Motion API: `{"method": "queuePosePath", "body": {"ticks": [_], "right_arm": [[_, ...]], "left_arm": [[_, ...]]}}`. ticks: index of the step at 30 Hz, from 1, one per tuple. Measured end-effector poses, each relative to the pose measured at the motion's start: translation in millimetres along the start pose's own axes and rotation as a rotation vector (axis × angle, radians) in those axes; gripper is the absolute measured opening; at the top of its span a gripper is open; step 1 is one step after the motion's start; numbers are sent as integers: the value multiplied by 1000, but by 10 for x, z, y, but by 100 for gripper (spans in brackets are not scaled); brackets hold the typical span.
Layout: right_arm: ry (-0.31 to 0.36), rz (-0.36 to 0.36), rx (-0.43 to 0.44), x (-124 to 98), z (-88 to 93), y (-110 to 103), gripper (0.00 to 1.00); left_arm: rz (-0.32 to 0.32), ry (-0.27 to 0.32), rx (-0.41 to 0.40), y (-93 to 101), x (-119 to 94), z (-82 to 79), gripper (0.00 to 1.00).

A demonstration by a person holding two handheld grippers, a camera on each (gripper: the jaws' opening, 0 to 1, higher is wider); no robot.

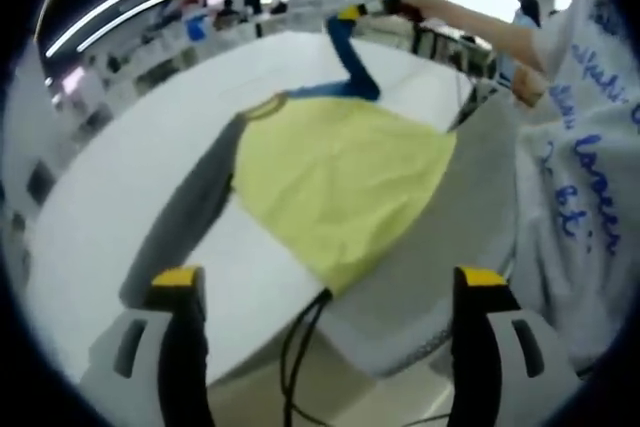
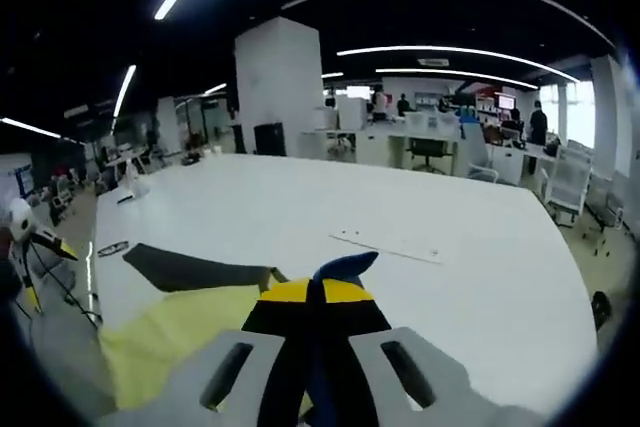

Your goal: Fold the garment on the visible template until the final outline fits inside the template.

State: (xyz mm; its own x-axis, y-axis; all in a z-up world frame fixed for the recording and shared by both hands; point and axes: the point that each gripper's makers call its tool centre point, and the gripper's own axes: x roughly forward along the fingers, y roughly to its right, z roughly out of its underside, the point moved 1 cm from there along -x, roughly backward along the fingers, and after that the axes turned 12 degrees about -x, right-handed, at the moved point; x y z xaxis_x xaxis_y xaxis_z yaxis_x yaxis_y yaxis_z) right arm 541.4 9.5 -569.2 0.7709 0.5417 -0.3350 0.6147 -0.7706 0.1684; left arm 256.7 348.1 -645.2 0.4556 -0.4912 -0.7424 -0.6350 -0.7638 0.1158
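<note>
Now we see yellow garment [image 1: 335, 182] mid-frame on white table [image 1: 120, 197], over dark template [image 1: 190, 207]. Right gripper [image 2: 318, 292] clamped on blue sleeve [image 2: 345, 267], lifted at upper centre. Left gripper [image 1: 325, 282] wide open, empty, bottom of frame. Risk, we judge: pulling sleeve drags garment off template.

The white surface [image 2: 420, 207] lies bare beyond the yellow garment [image 1: 335, 182], save a thin flat strip [image 2: 388, 245]; black cables [image 1: 300, 347] hang at its near edge.
</note>
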Motion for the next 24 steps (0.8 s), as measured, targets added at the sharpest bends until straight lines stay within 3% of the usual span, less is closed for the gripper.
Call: {"method": "queuePosePath", "body": {"ticks": [12,24], "right_arm": [[7,-166,-66,538,-266,-520,2],[-13,-298,-119,847,-299,-1071,2]], "left_arm": [[-6,4,-5,-22,-16,-19,97],[-5,-2,-19,-46,-8,21,97]]}}
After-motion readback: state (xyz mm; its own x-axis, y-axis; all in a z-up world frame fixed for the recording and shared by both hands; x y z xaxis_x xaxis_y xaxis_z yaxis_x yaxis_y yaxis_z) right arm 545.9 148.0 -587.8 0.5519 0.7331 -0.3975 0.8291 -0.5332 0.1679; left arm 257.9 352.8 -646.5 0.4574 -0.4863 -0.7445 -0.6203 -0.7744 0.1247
